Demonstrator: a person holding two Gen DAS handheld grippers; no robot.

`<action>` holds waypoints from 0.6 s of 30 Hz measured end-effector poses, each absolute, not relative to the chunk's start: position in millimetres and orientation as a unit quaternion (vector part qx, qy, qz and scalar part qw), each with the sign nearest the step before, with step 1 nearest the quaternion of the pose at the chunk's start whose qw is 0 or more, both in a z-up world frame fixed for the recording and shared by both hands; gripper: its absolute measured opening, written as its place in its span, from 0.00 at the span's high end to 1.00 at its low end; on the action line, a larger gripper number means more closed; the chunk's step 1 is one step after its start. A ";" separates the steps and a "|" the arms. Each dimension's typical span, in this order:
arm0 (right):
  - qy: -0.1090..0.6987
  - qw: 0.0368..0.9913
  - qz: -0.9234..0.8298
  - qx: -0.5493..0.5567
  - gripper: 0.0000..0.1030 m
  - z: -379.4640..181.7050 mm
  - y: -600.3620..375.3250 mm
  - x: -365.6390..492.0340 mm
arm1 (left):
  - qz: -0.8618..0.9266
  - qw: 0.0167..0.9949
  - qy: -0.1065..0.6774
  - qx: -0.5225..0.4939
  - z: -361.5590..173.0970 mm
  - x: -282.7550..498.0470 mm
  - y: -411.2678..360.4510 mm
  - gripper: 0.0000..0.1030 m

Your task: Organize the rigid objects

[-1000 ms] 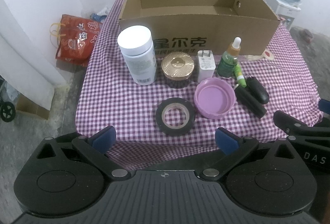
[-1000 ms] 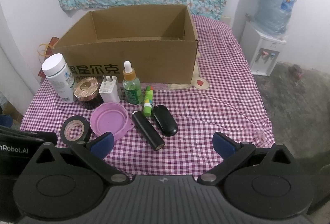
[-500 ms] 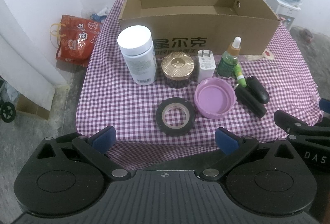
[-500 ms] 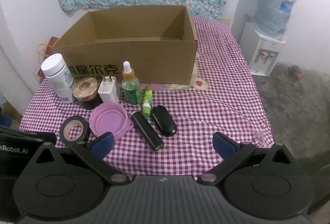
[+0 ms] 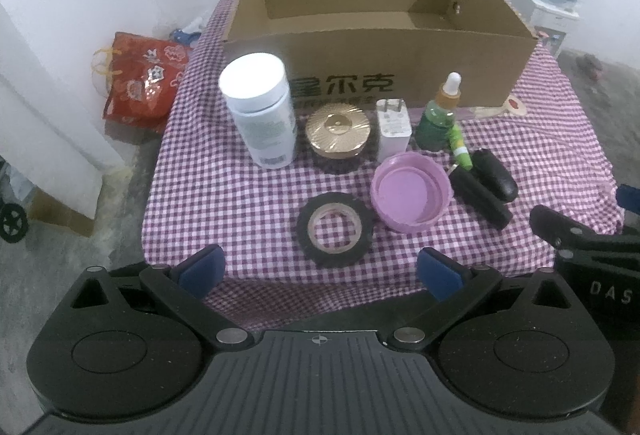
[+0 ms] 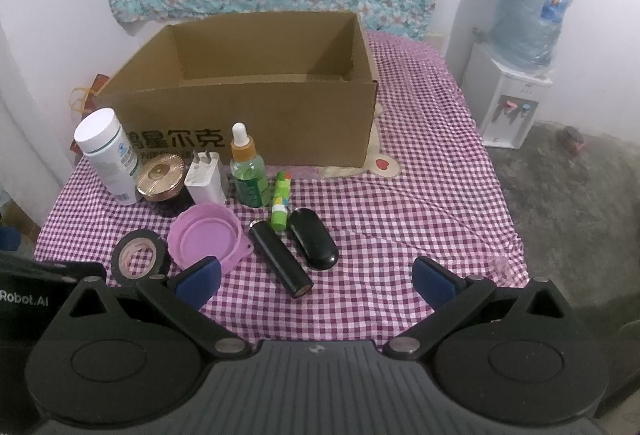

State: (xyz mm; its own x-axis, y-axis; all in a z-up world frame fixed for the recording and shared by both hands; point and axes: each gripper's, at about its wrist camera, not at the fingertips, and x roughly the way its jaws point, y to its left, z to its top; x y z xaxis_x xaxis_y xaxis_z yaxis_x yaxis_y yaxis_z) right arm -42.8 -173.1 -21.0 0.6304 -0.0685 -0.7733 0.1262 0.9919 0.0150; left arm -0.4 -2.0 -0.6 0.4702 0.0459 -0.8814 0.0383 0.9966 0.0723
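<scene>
Left gripper (image 5: 320, 269) and right gripper (image 6: 316, 277): fingers spread wide, nothing between them, both short of the table's near edge. Cardboard box (image 6: 256, 103) sits open on the checked cloth (image 6: 420, 203). In front of the box: white bottle (image 5: 260, 111), gold-lidded jar (image 5: 338, 131), charger plug (image 5: 394, 127), green dropper bottle (image 5: 440, 115); nearer still, tape roll (image 5: 335, 229), purple lid (image 5: 410, 191), black cylinder (image 6: 280, 259).
</scene>
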 end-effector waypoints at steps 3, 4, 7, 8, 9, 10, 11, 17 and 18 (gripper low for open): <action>0.422 0.904 -0.059 0.041 0.00 -21.9 -181.7 -41.0 | -0.010 0.859 0.509 0.046 -0.8 2.4 -8.5 0.00; 0.421 0.904 -0.060 0.046 0.00 -22.8 -186.6 -39.9 | -0.014 0.861 0.506 0.051 -0.9 3.4 -11.8 0.00; 0.419 0.904 -0.059 0.054 0.00 -25.2 -194.6 -38.1 | -0.026 0.866 0.495 0.065 -2.0 7.9 -22.9 0.00; 0.419 0.904 -0.057 0.057 0.00 -26.5 -198.9 -36.7 | -0.033 0.867 0.493 0.068 -2.7 9.5 -26.4 0.00; 0.419 0.904 -0.056 0.059 0.00 -27.7 -200.4 -35.5 | -0.040 0.867 0.492 0.071 -3.6 11.2 -29.9 0.00; 0.420 0.904 -0.053 0.064 0.00 -29.3 -204.7 -33.3 | -0.046 0.867 0.490 0.073 -4.0 12.7 -32.4 0.00; 0.422 0.903 -0.048 0.070 0.00 -30.9 -208.4 -31.8 | -0.054 0.868 0.488 0.076 -5.2 14.0 -35.9 0.00; 0.439 0.888 -0.017 0.133 0.01 -44.4 -236.6 -12.9 | -0.110 0.868 0.475 0.097 -14.0 24.5 -60.8 0.02; 0.442 0.885 -0.009 0.144 0.02 -47.2 -241.1 -8.6 | -0.119 0.867 0.473 0.098 -16.1 26.6 -64.9 0.02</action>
State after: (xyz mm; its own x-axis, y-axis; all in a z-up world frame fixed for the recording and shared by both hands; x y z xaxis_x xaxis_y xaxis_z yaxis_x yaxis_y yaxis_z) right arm -8.6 -241.1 -47.2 0.6084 0.1108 -0.7859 0.1440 0.9584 0.2466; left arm 26.6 -64.9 -16.1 0.5237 -0.1140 -0.8442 0.2999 0.9522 0.0574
